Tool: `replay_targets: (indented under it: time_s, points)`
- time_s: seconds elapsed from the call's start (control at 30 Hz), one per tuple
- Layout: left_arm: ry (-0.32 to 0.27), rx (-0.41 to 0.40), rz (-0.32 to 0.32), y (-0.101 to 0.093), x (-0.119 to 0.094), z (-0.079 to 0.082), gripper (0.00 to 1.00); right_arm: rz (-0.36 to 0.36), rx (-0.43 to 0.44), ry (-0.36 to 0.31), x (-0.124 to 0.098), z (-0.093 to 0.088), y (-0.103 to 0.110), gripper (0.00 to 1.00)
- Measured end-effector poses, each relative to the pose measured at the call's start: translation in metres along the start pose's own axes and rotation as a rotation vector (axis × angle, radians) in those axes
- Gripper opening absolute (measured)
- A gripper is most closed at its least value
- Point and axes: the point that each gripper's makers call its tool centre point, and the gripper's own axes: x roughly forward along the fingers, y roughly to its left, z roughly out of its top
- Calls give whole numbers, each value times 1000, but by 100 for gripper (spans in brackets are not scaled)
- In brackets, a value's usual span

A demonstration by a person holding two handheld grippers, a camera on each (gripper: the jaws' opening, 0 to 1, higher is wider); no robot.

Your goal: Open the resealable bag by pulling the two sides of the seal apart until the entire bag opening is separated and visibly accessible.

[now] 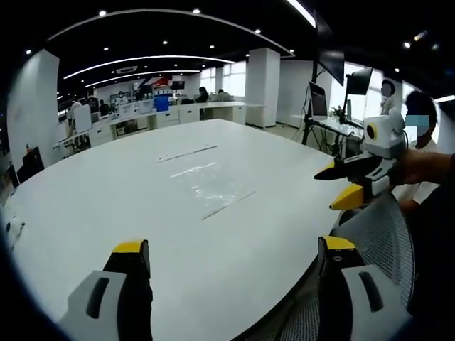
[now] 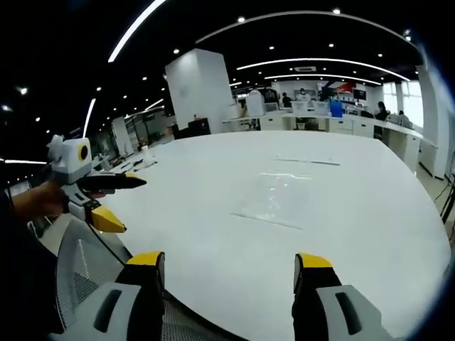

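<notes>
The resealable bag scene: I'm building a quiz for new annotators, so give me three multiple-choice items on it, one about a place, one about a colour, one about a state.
1. Where does the resealable bag lie?
A. flat on the white table
B. on the mesh chair
C. between one gripper's jaws

2. What colour are the jaw tips of the left hand-held gripper?
A. red
B. yellow
C. blue

3. How does the right hand-held gripper stand?
A. shut on the bag
B. shut on nothing
C. open, away from the bag

Answers:
1 A: the clear bag lies flat near the table's middle.
2 B: both tips show yellow caps.
3 C: its jaws stand wide apart with bare table between them.
</notes>
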Motion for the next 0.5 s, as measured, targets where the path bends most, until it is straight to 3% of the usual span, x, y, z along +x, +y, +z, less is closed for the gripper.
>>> replay_targets:
  time_s: [0.5]
  points:
    - [8,-9,-3,0,1,0,96,9,2,9,3,0,-1,73]
